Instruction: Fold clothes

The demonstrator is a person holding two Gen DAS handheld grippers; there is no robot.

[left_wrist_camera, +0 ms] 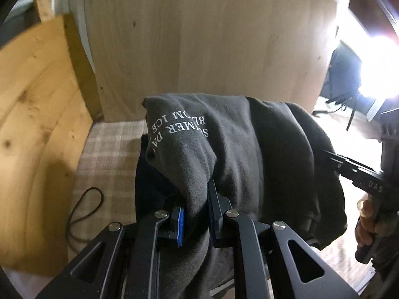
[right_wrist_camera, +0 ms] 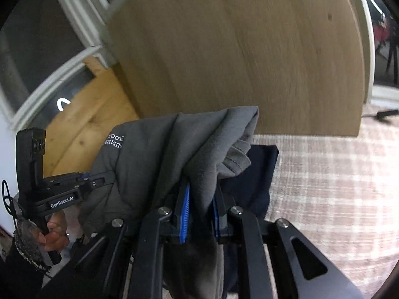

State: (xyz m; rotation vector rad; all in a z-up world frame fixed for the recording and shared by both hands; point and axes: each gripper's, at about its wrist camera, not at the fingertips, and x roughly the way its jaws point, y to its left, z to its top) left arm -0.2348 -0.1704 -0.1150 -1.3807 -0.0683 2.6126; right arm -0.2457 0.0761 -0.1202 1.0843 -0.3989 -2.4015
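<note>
Holding grey sweatshirt [left_wrist_camera: 224, 149] bunched aloft, left gripper [left_wrist_camera: 195, 214] and right gripper [right_wrist_camera: 200, 211] both clamped on fabric; navy garment [right_wrist_camera: 251, 174] at 12 o'clock; folding apparently unfinished.

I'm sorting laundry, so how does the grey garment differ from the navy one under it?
The grey garment is lifted and bunched, pinched in both grippers; the navy garment lies flat on the checked cloth. The grey garment carries white lettering; the navy garment shows none. Both are dark fabric.
</note>
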